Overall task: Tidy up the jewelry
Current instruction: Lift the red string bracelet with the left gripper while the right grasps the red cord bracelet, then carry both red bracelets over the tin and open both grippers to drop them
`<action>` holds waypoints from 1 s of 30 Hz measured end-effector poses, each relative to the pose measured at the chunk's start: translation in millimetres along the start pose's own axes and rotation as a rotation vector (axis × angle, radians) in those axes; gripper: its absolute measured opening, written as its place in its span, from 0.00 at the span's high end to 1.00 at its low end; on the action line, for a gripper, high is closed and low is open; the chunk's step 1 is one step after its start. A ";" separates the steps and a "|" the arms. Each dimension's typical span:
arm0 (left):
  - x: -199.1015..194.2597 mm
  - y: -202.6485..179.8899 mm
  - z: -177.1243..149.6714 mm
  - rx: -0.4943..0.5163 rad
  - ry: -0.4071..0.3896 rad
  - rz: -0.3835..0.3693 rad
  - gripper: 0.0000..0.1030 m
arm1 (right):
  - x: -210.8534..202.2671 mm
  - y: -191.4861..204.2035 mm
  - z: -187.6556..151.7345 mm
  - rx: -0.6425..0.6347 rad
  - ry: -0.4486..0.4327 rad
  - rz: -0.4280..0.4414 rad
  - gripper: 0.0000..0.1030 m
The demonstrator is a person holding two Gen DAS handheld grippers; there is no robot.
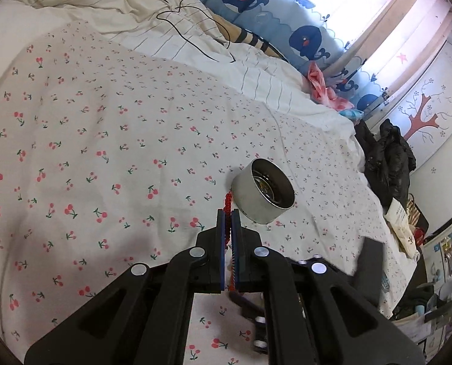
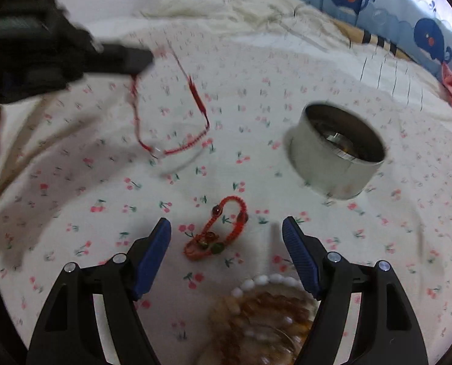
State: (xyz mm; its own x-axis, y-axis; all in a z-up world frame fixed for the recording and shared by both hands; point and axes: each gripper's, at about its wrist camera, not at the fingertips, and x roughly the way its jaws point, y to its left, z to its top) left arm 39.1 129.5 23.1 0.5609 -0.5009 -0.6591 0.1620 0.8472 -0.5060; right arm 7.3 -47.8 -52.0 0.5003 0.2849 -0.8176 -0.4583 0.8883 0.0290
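My left gripper (image 1: 229,213) is shut on a red string necklace (image 1: 227,200), whose cord runs between the blue pads. In the right wrist view the same left gripper (image 2: 137,60) holds the red string necklace (image 2: 171,149) as a hanging loop above the cherry-print sheet. A round metal tin (image 1: 263,193), open at the top, stands just beyond the left fingertips; the metal tin (image 2: 336,152) has small items inside. My right gripper (image 2: 226,228) is open over an orange braided bracelet (image 2: 216,234) with dark beads. White and amber bead bracelets (image 2: 265,307) lie under it.
The cherry-print sheet (image 1: 104,152) covers the bed. A rumpled striped duvet (image 1: 153,15) with a black cable (image 1: 183,24) lies at the back. Whale-print curtains (image 1: 286,24) hang behind, and black clothes (image 1: 387,158) sit past the bed's right edge.
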 end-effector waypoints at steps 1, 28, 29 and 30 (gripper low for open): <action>-0.3 -0.7 -1.5 0.000 0.000 0.001 0.97 | 4.3 -0.3 -0.8 0.000 0.015 -0.001 0.33; 33.7 -90.3 12.6 0.160 0.018 -0.139 0.97 | -80.4 -122.4 17.5 0.325 -0.173 0.077 0.86; 36.2 -93.1 15.9 0.158 0.016 -0.140 0.97 | -81.2 -125.6 18.6 0.329 -0.177 0.077 0.86; 39.8 -96.2 20.1 0.157 0.014 -0.142 0.97 | -81.7 -128.1 19.2 0.332 -0.180 0.076 0.86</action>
State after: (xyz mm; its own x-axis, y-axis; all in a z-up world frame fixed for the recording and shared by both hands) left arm 62.2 31.6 56.8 0.5122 -0.6188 -0.5956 0.3640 0.7845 -0.5021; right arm 39.2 -177.9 22.1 0.6083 0.3873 -0.6928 -0.2516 0.9219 0.2945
